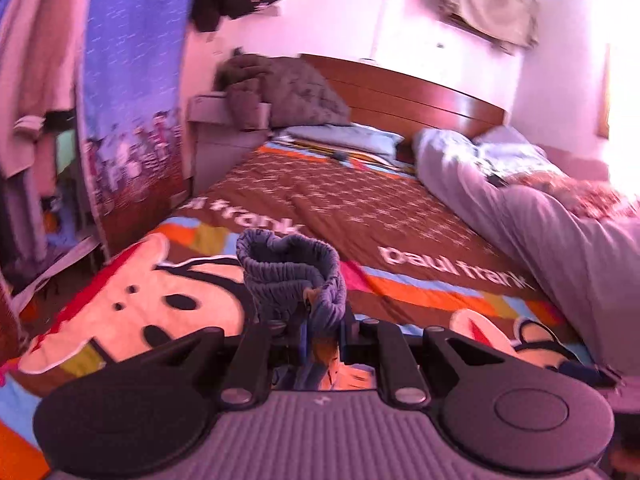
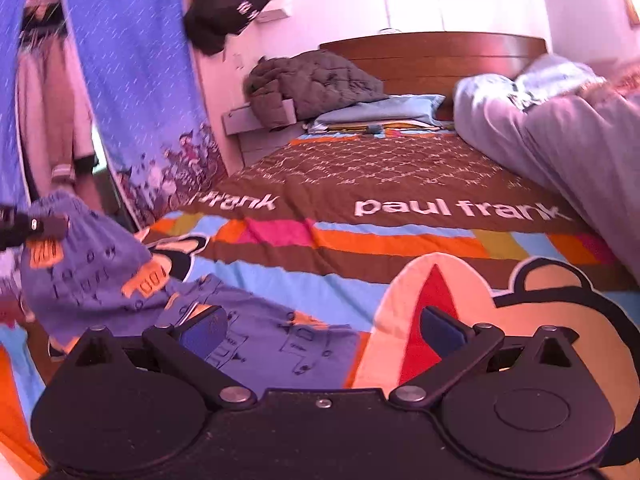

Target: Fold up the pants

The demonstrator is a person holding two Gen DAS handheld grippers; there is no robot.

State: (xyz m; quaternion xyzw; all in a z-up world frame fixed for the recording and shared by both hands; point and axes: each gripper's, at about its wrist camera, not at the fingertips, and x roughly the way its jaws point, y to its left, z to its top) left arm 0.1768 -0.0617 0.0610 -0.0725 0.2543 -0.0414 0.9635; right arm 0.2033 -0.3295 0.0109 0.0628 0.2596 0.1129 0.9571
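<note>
Cartoon bedspread (image 2: 400, 240), wooden headboard (image 2: 432, 56), grey jacket (image 2: 312, 80), blue pillow (image 2: 384, 110), rumpled duvet (image 2: 560, 136).

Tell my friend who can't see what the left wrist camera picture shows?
The left gripper is shut on the stretchy waistband of blue pants, holding it up over a bed. Under it lies a colourful cartoon blanket, with a wooden headboard and a pale rumpled quilt farther back.

Pants (image 2: 96, 276) on bedspread (image 2: 400, 240), left of right tongs (image 2: 324, 332).
</note>
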